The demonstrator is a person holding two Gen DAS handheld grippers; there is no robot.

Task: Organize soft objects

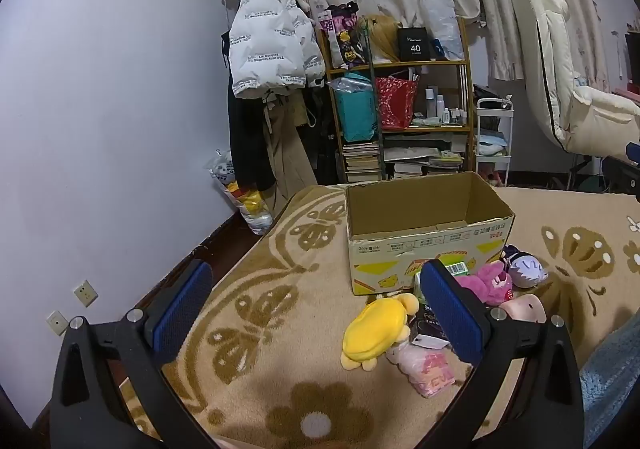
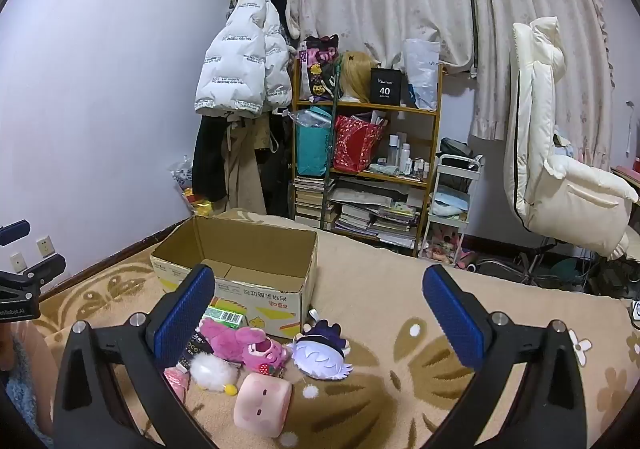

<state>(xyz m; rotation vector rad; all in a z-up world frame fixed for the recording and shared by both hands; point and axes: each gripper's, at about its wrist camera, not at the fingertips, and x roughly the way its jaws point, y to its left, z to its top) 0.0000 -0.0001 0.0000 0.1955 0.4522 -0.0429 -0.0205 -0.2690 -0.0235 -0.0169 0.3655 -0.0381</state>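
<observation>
Both grippers, left (image 1: 316, 313) and right (image 2: 320, 321), gaped empty near one boxy cardboard carton (image 2: 240, 265); four fuzzy plush toys (image 2: 248, 345) lay beside it.

Wide-open right gripper (image 2: 318, 291) above soft toys beside an open cardboard box (image 2: 240, 269) on a beige blanket (image 2: 400, 349).

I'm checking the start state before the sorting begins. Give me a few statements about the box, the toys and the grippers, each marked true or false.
1. The cardboard box is empty. True.
2. The pink bear plush lies inside the box. False: it lies on the blanket in front of the box.
3. The left gripper holds the yellow plush. False: its jaws stand open around nothing.
4. The right gripper is open. True.
5. The pink cube plush lies on the blanket. True.
</observation>
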